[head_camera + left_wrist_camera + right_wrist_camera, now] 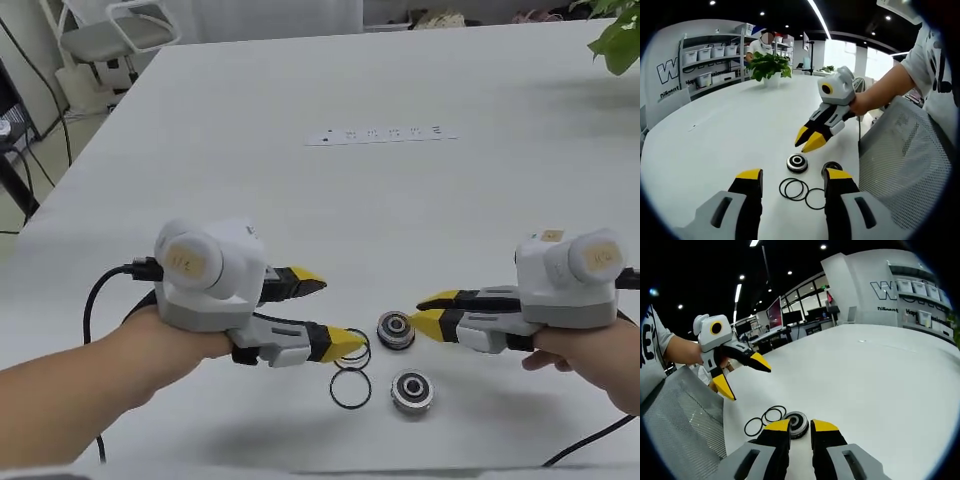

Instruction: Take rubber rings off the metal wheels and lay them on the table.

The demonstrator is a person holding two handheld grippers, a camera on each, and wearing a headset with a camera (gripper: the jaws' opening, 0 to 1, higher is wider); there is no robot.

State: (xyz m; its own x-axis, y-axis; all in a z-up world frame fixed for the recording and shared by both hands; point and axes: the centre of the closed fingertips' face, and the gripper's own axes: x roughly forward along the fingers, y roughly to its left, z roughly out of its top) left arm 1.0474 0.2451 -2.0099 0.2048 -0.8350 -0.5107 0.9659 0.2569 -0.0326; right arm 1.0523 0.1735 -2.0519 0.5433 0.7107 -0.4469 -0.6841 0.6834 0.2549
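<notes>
Three black rubber rings [350, 368] lie loose and flat on the white counter [400, 200], two overlapping and the third just beside them, nearer the person; in the left gripper view the rings [805, 192] sit just ahead of that gripper's own jaws.

Just beside the rings stand two metal wheels, the far wheel [396, 330] and the near wheel [412, 391]; each shows a dark outer band, and it is too small to tell whether that is a ring not yet taken off.

The left gripper [325, 313] hovers with its yellow-tipped jaws spread wide and empty, the lower tip over the overlapping pair. The right gripper [430, 311] points at the far wheel from the other side, its jaws drawn close with a narrow gap, holding nothing; in the right gripper view that wheel [797, 423] lies just past the tips.

Part of the job looks done, with three rings laid down; what is left would be any ring the two wheels may yet carry.

A potted plant [769, 65] stands far down the counter.
</notes>
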